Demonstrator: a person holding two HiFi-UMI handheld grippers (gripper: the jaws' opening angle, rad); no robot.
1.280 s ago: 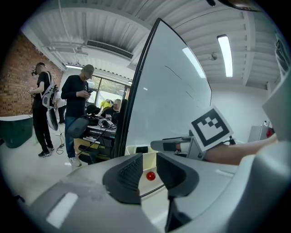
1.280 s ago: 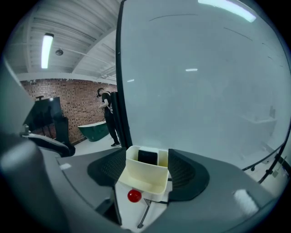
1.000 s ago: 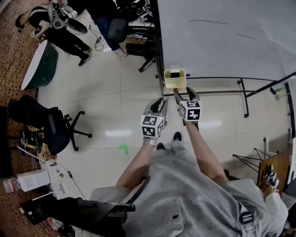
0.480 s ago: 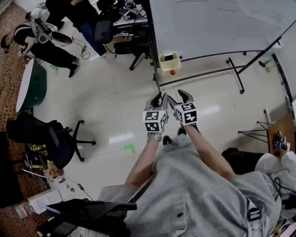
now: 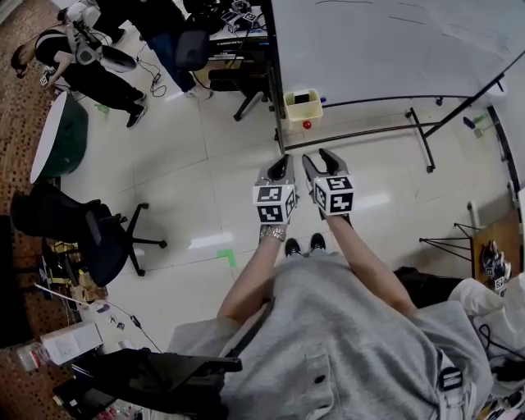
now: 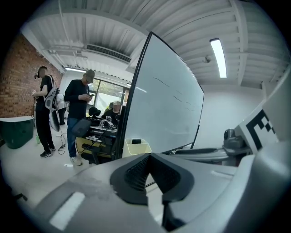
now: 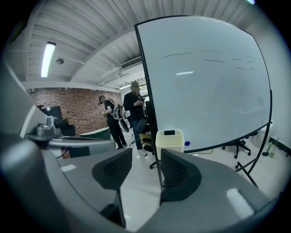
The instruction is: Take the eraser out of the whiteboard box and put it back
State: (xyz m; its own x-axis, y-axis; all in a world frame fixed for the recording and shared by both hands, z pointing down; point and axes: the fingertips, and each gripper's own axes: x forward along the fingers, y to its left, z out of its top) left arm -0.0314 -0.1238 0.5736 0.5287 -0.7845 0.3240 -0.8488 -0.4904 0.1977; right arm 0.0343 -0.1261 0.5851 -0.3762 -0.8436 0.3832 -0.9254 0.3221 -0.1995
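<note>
A pale yellow whiteboard box point(image 5: 302, 112) hangs at the lower left corner of the whiteboard point(image 5: 394, 41). The black eraser point(image 5: 302, 98) lies inside it, and shows again as the eraser point(image 7: 169, 133) in the box point(image 7: 169, 142) and the eraser point(image 6: 135, 141) in the box point(image 6: 136, 147). Both grippers hover side by side over the floor, short of the box. My left gripper point(image 5: 280, 166) is shut with nothing in it, pads pressed together point(image 6: 149, 157). My right gripper point(image 5: 321, 158) has its jaws closing on empty air point(image 7: 146, 157).
The whiteboard stand's legs point(image 5: 420, 141) spread across the floor to the right. A black office chair point(image 5: 97, 236) stands at left, near a green tub point(image 5: 59, 138). Two people point(image 5: 90, 57) stand at the back left beside a cluttered desk point(image 5: 238, 16).
Both grippers have drawn back from the box. The left jaws have shut and the right jaws have narrowed.
</note>
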